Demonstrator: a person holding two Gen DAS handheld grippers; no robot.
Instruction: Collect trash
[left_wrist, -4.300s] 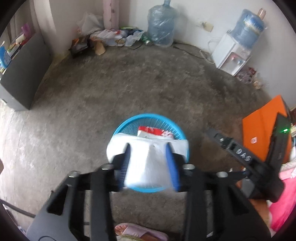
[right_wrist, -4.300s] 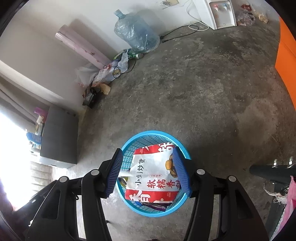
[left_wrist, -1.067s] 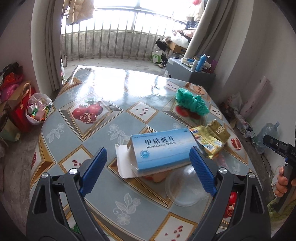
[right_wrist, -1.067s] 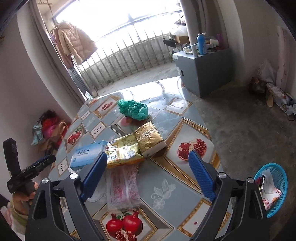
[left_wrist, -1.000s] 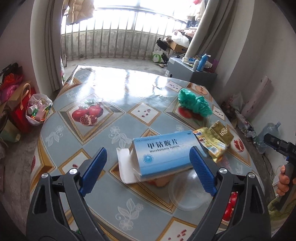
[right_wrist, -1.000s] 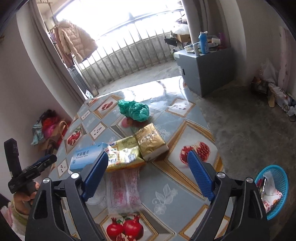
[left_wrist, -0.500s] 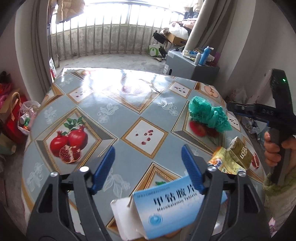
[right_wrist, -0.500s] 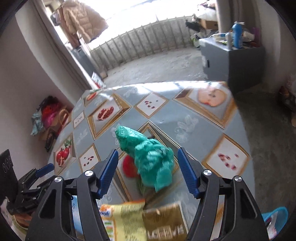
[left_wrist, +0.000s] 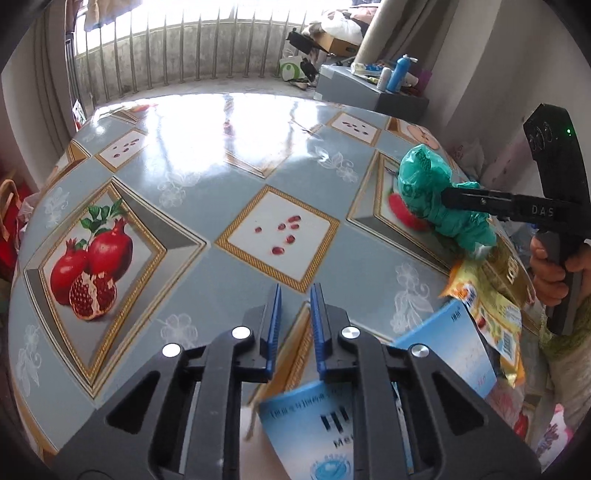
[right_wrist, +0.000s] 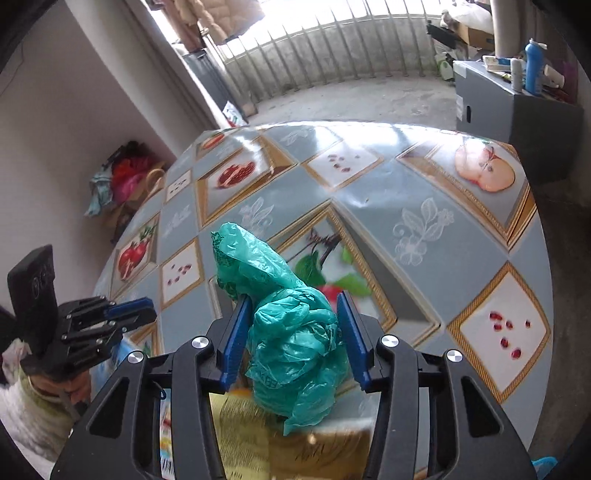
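Right gripper (right_wrist: 293, 338): blue fingers (right_wrist: 233, 341) spread, one either side of the crumpled green plastic bag (right_wrist: 291, 332); left pad looks to touch the bag, right pad shows a sliver of gap, so not a firm pinch; bag sits on the bench (right_wrist: 424, 236) over a printed fruit tile, near the bench's right edge; a yellow snack wrapper (right_wrist: 240, 435) lies just beneath the gripper body, blurred.

Left gripper (left_wrist: 295, 325): fingers (left_wrist: 274, 325) nearly pressed together, narrow slot between them, nothing in it; hangs above the bench (left_wrist: 221, 155) with tips over a gold-bordered tile; a blue medicine box (left_wrist: 439, 354) lies under and to the right of the gripper body, partly covered by it; next to the box, yellow and gold snack packets (left_wrist: 491, 295) touch the green bag's near end.

Further out: grey cabinet (right_wrist: 517, 107) with a blue bottle (right_wrist: 532, 66) on top, beyond the bench; balcony railing (left_wrist: 192, 55) behind; blue basket rim (right_wrist: 543, 463) just visible on the floor at the lower right.
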